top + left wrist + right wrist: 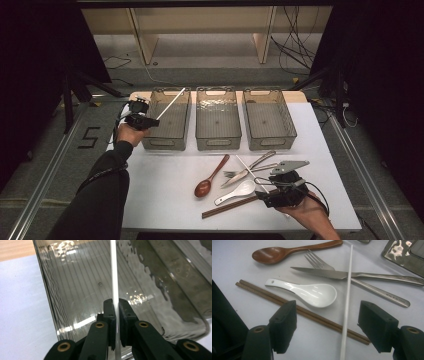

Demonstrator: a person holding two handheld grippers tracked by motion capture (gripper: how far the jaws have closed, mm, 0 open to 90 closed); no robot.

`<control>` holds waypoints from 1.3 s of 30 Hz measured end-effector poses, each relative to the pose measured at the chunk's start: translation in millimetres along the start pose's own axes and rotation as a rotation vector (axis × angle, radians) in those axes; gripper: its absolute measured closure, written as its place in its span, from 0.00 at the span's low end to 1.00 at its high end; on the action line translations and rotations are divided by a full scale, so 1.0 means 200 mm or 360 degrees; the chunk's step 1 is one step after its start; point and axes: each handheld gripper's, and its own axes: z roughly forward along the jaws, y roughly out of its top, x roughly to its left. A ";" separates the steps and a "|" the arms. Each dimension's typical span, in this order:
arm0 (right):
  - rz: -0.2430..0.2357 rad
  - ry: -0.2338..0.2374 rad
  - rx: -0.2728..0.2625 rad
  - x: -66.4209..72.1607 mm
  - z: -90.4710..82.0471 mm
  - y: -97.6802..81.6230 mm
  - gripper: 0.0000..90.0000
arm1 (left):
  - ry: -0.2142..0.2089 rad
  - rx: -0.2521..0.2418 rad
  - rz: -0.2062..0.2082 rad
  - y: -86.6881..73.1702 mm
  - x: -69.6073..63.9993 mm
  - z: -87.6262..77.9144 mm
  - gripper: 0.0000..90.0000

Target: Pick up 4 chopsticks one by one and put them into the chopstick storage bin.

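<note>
A: Left gripper (115,312) status?
B: Jaws pinching a white chopstick (114,277), angled over the leftmost bin (165,142). Its lower end is cut off in the left gripper view.
A: Right gripper (327,322)?
B: Jaws spread, holding nothing, above a second white chopstick (347,302) on the table (165,200).

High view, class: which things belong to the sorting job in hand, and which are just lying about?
In the job:
left gripper
white chopstick it grips
left bin
right gripper, open over second chopstick

Lying about:
wooden spoon
white spoon
fork
knife
brown chopsticks
</note>
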 end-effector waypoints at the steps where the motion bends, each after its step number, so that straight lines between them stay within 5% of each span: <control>1: 0.0002 0.0001 0.0000 0.00 0.00 0.00 0.36 | 0.0008 -0.0008 -0.0012 0.00 0.00 0.01 0.94; 8: 0.0005 0.0003 0.0002 0.00 0.00 0.00 0.36 | 0.0022 -0.0058 -0.0034 0.01 -0.01 -0.02 0.65; 16: 0.0013 -0.0003 0.0008 -0.01 0.00 -0.01 0.35 | -0.0172 -0.0193 0.0013 0.01 -0.13 -0.21 0.36; 22: 0.0008 -0.0009 0.0043 0.00 0.00 -0.01 0.36 | -0.0328 -0.0263 0.0111 -0.06 -0.23 -0.34 0.27; 29: 0.0003 -0.0017 0.0120 -0.01 0.02 -0.01 0.40 | -0.0364 -0.0306 0.0190 -0.17 -0.30 -0.44 0.24; 39: 0.0102 -0.0069 0.0366 -0.06 0.06 -0.07 0.52 | -0.0391 -0.0301 0.0308 -0.33 -0.35 -0.45 0.20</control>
